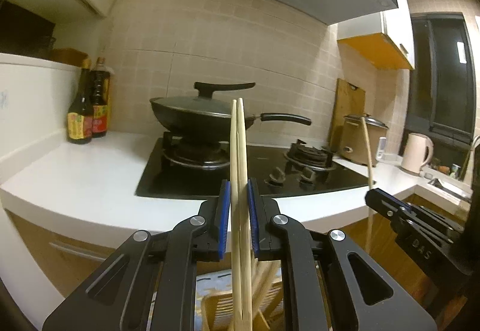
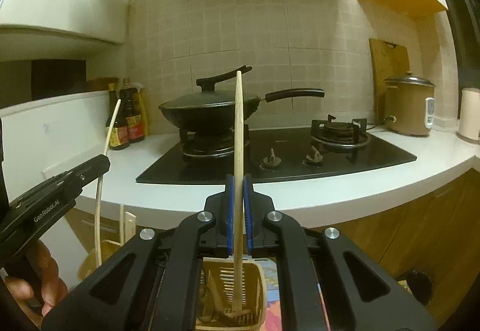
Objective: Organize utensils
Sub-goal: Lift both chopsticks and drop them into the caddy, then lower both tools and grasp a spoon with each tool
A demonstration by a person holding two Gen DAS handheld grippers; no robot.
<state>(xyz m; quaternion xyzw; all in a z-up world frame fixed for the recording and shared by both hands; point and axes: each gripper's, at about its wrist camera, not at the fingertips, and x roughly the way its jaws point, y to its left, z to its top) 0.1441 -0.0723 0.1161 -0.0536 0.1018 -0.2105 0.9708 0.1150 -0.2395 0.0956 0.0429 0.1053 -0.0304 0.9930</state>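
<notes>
My left gripper (image 1: 238, 193) is shut on a pair of pale wooden chopsticks (image 1: 239, 151), held upright, their lower ends reaching into a yellow slotted utensil basket (image 1: 216, 310) below. My right gripper (image 2: 239, 185) is shut on a single wooden chopstick (image 2: 238, 127), upright, its lower end inside a yellow slotted basket (image 2: 258, 286) that holds several other utensils. The right gripper with its chopstick also shows at the right of the left wrist view (image 1: 372, 193). The left gripper with its chopsticks shows at the left of the right wrist view (image 2: 102, 163).
A white counter (image 1: 90, 175) carries a black gas hob (image 1: 330, 181) with a lidded black wok (image 1: 204, 112). Sauce bottles (image 1: 87, 109) stand at the left. A rice cooker (image 2: 408, 103), a cutting board (image 2: 388, 67) and a kettle (image 1: 417, 151) stand at the right.
</notes>
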